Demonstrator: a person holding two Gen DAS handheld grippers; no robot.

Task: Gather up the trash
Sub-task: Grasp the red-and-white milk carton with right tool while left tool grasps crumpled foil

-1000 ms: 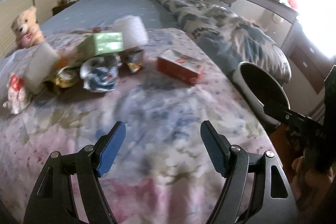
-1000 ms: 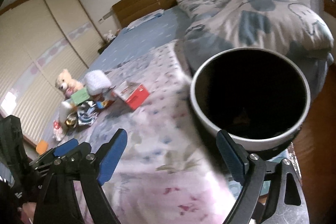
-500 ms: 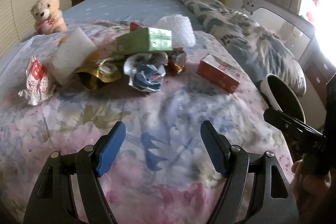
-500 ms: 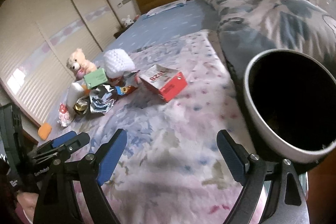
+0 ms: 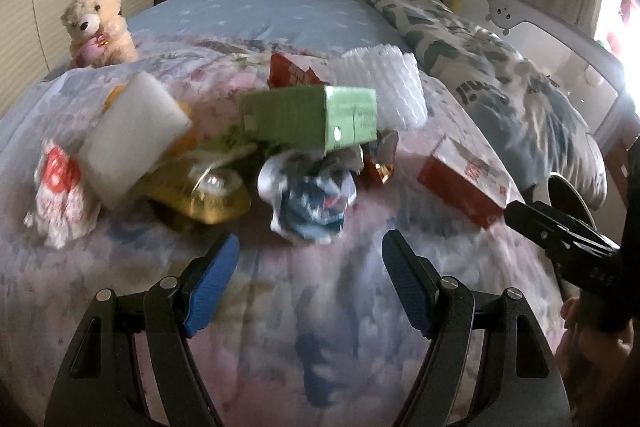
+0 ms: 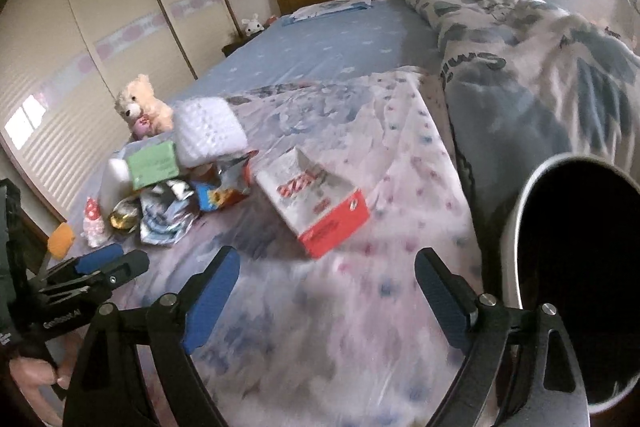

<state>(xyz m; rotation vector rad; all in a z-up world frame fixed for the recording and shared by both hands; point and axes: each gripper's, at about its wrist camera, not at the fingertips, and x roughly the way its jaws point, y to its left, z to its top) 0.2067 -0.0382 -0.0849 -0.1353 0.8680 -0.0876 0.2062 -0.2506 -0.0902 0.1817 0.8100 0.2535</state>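
Both grippers, left (image 5: 310,281) and right (image 6: 326,293), tilt down over the quilt (image 5: 320,307), fingers wide, empty.

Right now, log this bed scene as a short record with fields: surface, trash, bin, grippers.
surface: floral quilt on the bed
trash: red-and-white carton; green box atop a pile; crumpled blue wrapper; gold bag; white foam net
bin: dark, white-rimmed wastebasket at the bed's edge
left hand-held gripper: open, empty
right hand-held gripper: open, empty

Floral bed (image 5: 320,327) — trash heap (image 5: 304,203)
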